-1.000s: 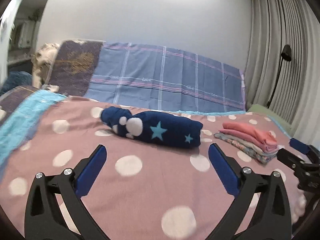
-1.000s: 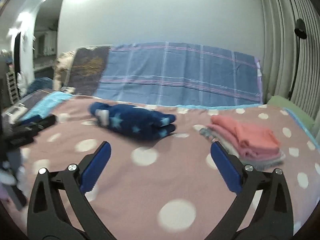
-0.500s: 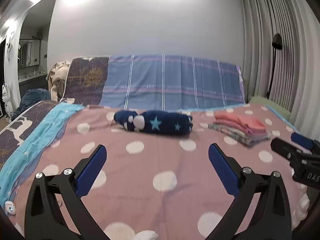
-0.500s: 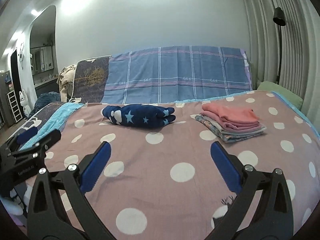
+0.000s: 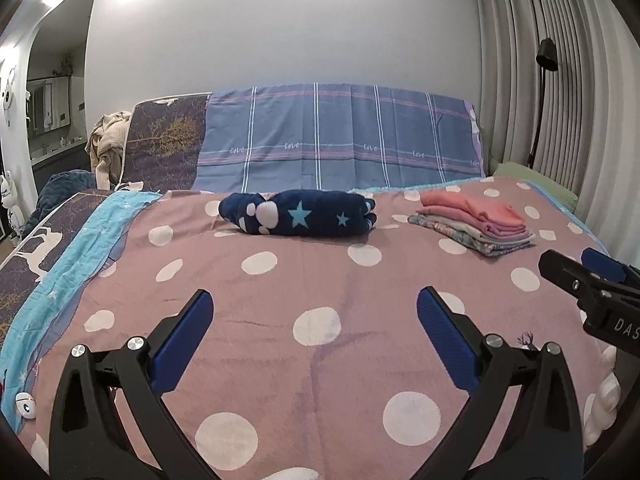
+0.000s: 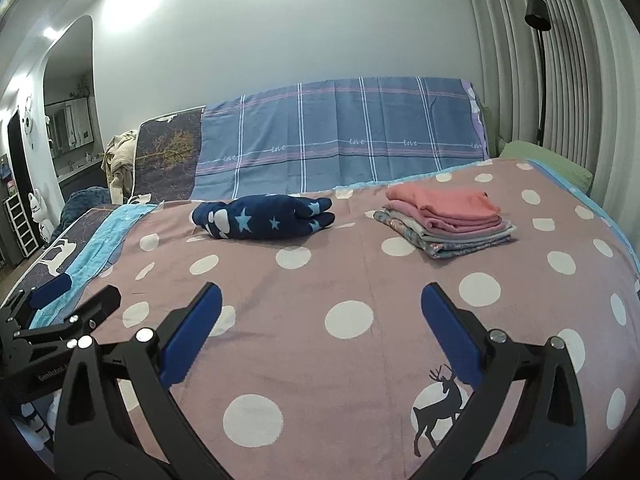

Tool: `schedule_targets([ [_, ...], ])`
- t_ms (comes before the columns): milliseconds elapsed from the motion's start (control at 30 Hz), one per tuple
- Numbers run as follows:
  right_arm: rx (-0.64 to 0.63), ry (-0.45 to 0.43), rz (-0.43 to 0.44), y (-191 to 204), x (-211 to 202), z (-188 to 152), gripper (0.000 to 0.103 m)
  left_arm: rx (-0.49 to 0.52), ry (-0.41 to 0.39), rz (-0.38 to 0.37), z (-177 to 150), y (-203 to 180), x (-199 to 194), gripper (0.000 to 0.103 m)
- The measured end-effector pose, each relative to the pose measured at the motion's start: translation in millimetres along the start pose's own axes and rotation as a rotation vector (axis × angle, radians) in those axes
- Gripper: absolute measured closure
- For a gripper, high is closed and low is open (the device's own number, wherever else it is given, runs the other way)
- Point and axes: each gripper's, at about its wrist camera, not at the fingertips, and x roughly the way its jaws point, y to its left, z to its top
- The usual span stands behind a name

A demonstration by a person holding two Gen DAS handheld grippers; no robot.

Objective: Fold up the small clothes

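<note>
A folded navy garment with light-blue stars (image 5: 300, 212) (image 6: 264, 220) lies on the far middle of the pink polka-dot bedspread (image 5: 320, 280) (image 6: 360, 280). To its right sits a stack of folded clothes, pink on top (image 5: 474, 218) (image 6: 444, 214). My left gripper (image 5: 314, 320) is open and empty, low over the near part of the bed. My right gripper (image 6: 320, 320) is open and empty too, beside it on the right. Each gripper shows at the edge of the other's view.
A blue plaid cloth (image 5: 340, 136) covers the headboard behind the clothes. A light-blue cloth (image 5: 80, 248) runs along the bed's left edge. Grey curtains and a black floor lamp (image 5: 544, 80) stand at the right. A doorway opens at the far left.
Both grippers have drawn back and away from the navy garment and the stack, which now lie farther off. Both stayed open.
</note>
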Motion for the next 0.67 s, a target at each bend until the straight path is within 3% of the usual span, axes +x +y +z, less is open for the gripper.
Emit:
schedule_targets([
  [667, 0.017, 0.052, 0.013, -4, 24, -4, 0.002, 0.020, 0.037, -0.003, -4, -11, 20, 0.001],
])
